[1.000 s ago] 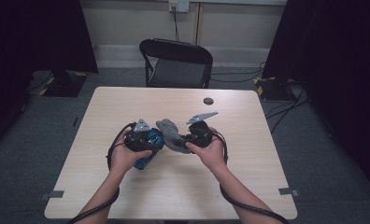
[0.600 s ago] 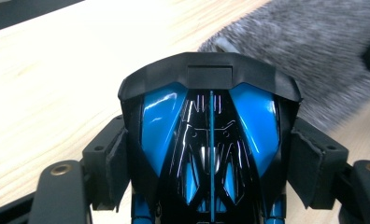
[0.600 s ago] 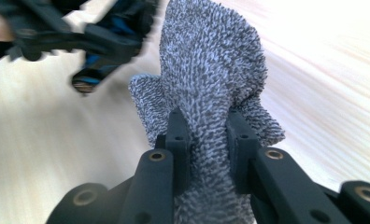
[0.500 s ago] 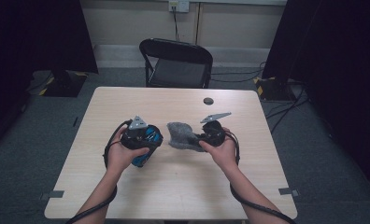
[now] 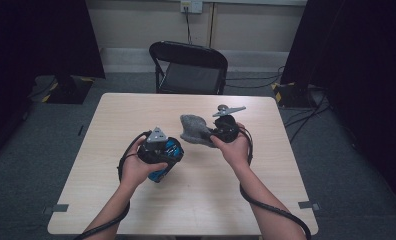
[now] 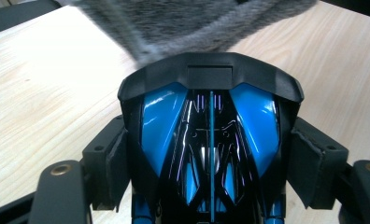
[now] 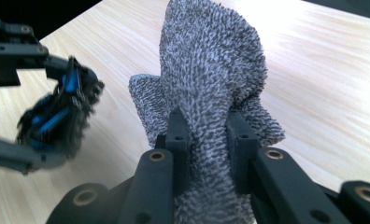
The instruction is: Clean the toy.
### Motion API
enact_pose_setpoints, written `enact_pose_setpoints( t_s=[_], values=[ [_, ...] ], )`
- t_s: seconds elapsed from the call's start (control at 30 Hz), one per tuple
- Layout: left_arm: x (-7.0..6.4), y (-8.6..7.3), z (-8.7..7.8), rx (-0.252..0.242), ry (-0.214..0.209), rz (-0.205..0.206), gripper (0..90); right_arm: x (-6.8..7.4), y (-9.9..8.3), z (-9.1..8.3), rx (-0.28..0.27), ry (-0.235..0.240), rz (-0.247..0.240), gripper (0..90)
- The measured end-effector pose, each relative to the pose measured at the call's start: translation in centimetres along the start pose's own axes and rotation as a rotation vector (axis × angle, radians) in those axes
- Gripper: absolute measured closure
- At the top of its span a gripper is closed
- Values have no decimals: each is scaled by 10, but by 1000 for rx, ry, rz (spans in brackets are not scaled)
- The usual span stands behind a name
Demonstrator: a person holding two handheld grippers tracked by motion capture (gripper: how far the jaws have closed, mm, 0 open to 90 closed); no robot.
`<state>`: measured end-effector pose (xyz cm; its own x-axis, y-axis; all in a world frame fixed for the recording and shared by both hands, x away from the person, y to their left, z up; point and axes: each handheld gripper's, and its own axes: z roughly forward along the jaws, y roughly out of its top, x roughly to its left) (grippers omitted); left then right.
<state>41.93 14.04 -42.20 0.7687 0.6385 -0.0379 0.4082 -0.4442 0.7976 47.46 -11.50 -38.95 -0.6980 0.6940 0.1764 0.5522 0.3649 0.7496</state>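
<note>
Mid-step in a wipe or unwrap job, by the look of it: car and cloth held apart above the table (image 5: pixel 111 210), toward its middle, nearer the far edge than the near one, neither resting on the surface

Left gripper (image 5: pixel 162 152) clamped on the car (image 6: pixel 210 140), a glossy blue-and-black toy; in the left gripper view the jaws press its two flanks, with the dark bumper or spoiler end pointing away and the cloth (image 6: pixel 192 23) blurred just beyond it

Right gripper (image 5: pixel 217 134) pinching the cloth (image 7: pixel 211 84), a grey nubbly knit bunched up between the closed jaws and standing above them, one fold drooping toward the table; in the right gripper view the car (image 7: pixel 57 121) off to the left, blurred, in the left gripper's jaws, apart from the cloth

Next move, as a judgement: either bring the cloth back against the car's shell for another pass, keeping the left hold firm so the slick body does not twist, or set both down on bare wood; hard to tell which

Risk: loose fold snagging on the car's edges

No brand, label or readable writing on car, cloth or grippers; none on the table either
</note>
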Motion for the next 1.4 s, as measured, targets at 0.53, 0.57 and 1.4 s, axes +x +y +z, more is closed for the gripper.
enact_pose_setpoints(
  t_s=[0.53, 0.57, 1.4],
  values=[
    [-8, -1, 8, 30, -1, 36, 255, 28, 13, 13, -3, 61, -43, 750],
    [-7, -2, 8, 30, 2, 33, 256, 31, 12, 14, -1, 70, -44, 750],
    [9, -6, -2, 23, 40, -11, 255, 48, -1, 11, 14, 151, -92, 750]
  ],
)
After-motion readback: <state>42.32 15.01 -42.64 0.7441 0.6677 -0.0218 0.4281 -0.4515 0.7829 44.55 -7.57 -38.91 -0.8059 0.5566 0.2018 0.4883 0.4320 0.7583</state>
